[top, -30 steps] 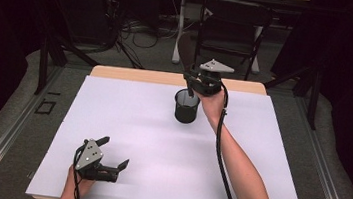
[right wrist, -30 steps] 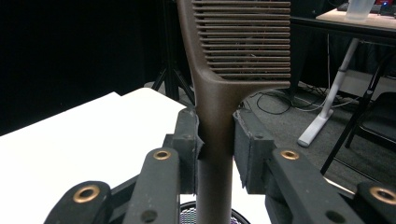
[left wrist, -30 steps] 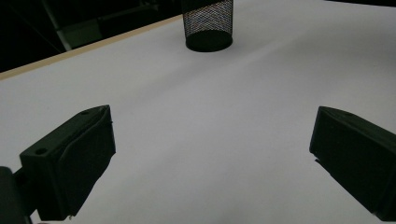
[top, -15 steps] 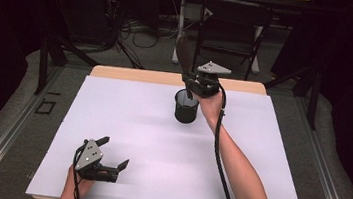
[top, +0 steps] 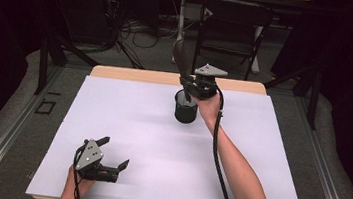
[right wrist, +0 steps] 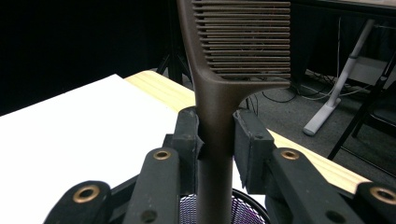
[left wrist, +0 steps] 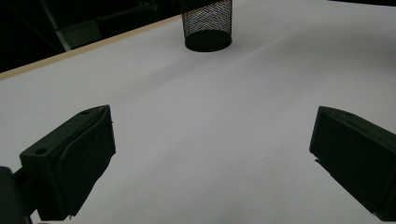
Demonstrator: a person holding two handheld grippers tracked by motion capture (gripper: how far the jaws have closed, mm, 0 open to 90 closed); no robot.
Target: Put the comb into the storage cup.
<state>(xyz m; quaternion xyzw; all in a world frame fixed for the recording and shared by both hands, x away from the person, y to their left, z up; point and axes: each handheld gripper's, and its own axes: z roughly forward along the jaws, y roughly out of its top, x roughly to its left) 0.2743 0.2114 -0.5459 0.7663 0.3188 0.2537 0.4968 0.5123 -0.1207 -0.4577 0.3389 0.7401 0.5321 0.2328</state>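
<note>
Above the mesh cup (top: 185,108), right tool (top: 189,87) clamping a brown comb (right wrist: 219,84) upright — left tool (top: 115,154) wide open, empty.

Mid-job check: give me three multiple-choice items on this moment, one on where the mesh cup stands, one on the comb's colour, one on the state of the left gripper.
1. Where does the mesh cup stand on the white table cover?
A. near the far edge
B. at the near left corner
C. off the table

2. What colour is the comb?
A. white
B. dark brown
C. red

3. How is the left gripper?
A. shut on the comb
B. shut on the cup
C. open, holding nothing

Key: 1 A, the high view shows the cup close to the far wooden edge. 2 B, the right gripper view shows a brown comb clamped in the right gripper. 3 C, the left gripper view shows its jaws wide apart over bare cover.
</note>
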